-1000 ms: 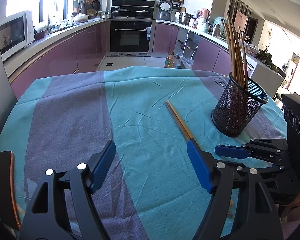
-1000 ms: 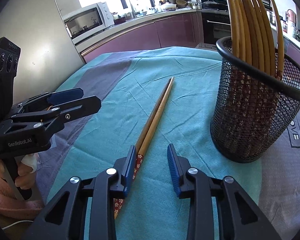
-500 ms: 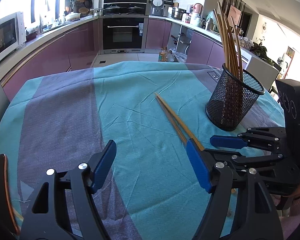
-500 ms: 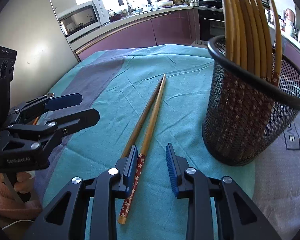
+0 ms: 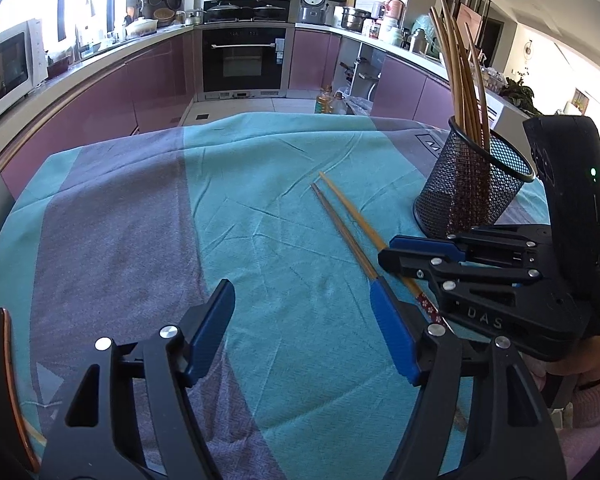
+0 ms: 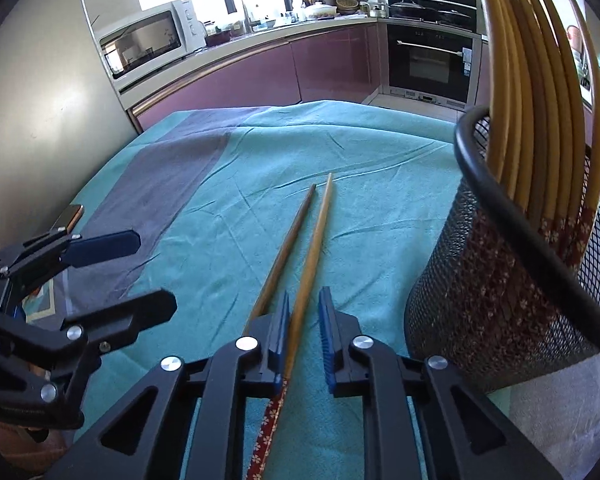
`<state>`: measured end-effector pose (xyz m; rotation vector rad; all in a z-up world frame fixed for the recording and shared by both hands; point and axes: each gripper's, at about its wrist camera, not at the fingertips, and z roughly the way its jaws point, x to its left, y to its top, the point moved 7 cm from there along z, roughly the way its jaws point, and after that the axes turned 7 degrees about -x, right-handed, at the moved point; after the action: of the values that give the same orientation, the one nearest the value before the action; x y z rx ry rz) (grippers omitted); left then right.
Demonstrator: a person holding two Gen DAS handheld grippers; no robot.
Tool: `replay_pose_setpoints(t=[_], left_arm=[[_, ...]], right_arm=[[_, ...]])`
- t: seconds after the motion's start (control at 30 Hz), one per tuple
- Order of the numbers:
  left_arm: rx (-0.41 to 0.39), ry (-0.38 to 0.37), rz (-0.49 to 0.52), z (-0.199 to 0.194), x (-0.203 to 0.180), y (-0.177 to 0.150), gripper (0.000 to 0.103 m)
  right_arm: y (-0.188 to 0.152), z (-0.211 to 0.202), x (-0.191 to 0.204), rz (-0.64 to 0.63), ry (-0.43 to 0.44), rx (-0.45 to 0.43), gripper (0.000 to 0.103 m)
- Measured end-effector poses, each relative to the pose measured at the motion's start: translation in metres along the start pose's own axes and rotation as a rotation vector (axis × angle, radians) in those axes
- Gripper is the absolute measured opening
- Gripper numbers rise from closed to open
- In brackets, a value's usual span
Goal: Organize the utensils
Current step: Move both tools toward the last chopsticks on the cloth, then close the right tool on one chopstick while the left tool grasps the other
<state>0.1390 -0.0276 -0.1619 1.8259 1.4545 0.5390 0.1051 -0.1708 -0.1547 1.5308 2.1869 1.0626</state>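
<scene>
Two wooden chopsticks (image 6: 300, 236) lie side by side on the teal and purple tablecloth; they also show in the left wrist view (image 5: 348, 224). A black mesh holder (image 6: 512, 280) with several chopsticks standing in it is at the right, also in the left wrist view (image 5: 468, 188). My right gripper (image 6: 304, 320) is low over the cloth, its jaws narrowly open around the lighter chopstick; the darker one lies just outside its left finger. My left gripper (image 5: 304, 320) is wide open and empty, to the left of the chopsticks.
A phone with a copper edge (image 6: 68, 218) lies at the table's left edge. Kitchen counters, an oven (image 5: 244, 60) and a microwave (image 6: 148, 40) stand beyond the table. The tablecloth (image 5: 140, 220) is wrinkled.
My right gripper has moved forward along the chopsticks and narrowed its jaws around the lighter one. The left gripper has drawn back a little and stays open.
</scene>
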Motion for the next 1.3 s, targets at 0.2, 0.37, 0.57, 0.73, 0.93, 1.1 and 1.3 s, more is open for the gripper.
replay_pose_setpoints(t=[0.2,0.37,0.57,0.73,0.93,1.1,1.3], left_arm=[[0.026,-0.049,0.012,0.01,-0.012,0.0,0.063],[0.05,-0.067,0.017,0.019,-0.019,0.001,0.057],[0.07,-0.073,0.035,0.029,-0.029,0.002,0.051],[0.089,-0.075,0.062,0.037,-0.039,0.003,0.051],[0.117,-0.062,0.072,0.048,-0.042,0.003,0.043],[0.121,-0.06,0.073,0.051,-0.038,0.004,0.034],[0.127,-0.093,0.062,0.051,-0.037,0.005,0.019]], right_arm=[[-0.005,-0.007,-0.01,0.067,0.018,-0.008,0.006],[-0.008,-0.014,-0.016,0.109,0.031,-0.02,0.006],[-0.01,-0.022,-0.017,0.13,0.048,-0.033,0.006],[-0.013,-0.028,-0.02,0.142,0.055,-0.044,0.006],[-0.015,-0.032,-0.023,0.149,0.062,-0.049,0.006],[-0.016,-0.033,-0.024,0.148,0.069,-0.05,0.006],[-0.02,-0.037,-0.025,0.15,0.078,-0.052,0.006]])
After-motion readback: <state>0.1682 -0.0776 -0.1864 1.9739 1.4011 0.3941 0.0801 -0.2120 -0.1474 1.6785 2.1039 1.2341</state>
